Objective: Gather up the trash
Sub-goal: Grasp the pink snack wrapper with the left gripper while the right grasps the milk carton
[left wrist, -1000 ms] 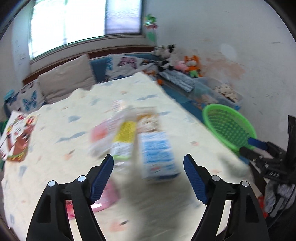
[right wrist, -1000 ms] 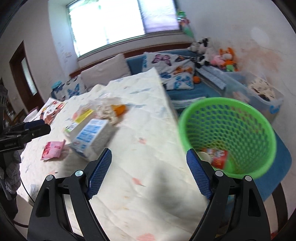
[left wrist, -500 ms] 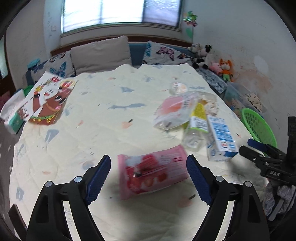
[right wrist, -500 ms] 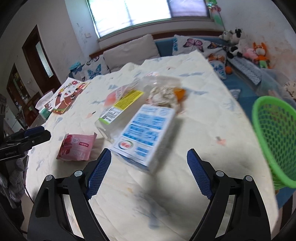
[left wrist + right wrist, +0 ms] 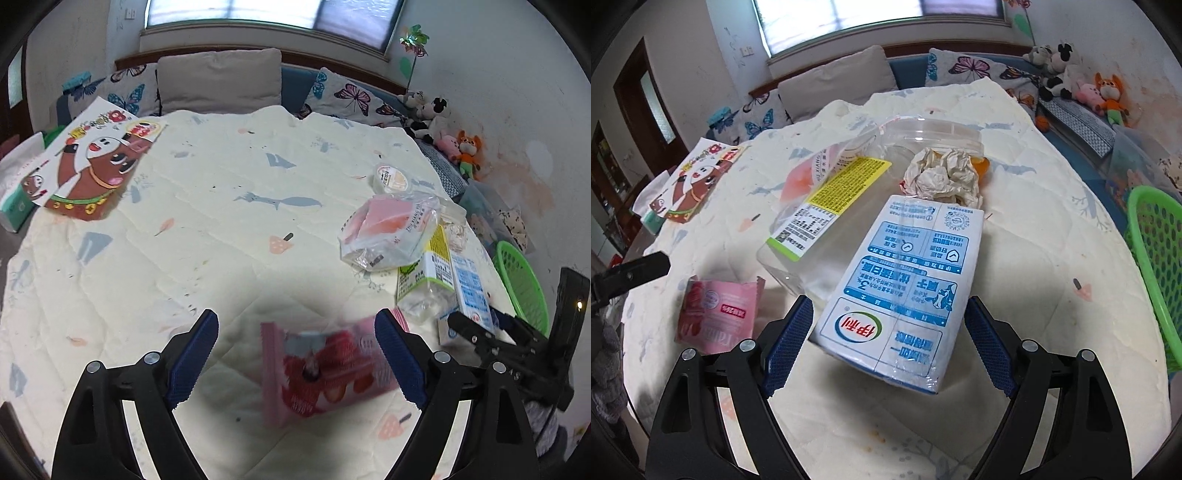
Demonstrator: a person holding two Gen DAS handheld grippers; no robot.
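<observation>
A pink snack wrapper lies flat on the cream quilted table cloth, between the fingers of my left gripper. Its jaws are opening and the pads do not touch the wrapper. A blue-and-white milk carton lies on its side between the fingers of my right gripper. Those jaws are closing, with small gaps still showing at both pads. Against the carton lean a clear plastic jar with a yellow label and crumpled paper. The green mesh basket stands off the table's right edge.
A clear bag with pink contents and a small lidded cup lie behind the jar. A cartoon picture sheet covers the far left corner. Cushions and soft toys line the bench beyond. My right gripper sits close beside the left.
Both grippers swung left and lower. The left went from over the carton to the pink wrapper. The right left the green basket and now straddles the milk carton.
</observation>
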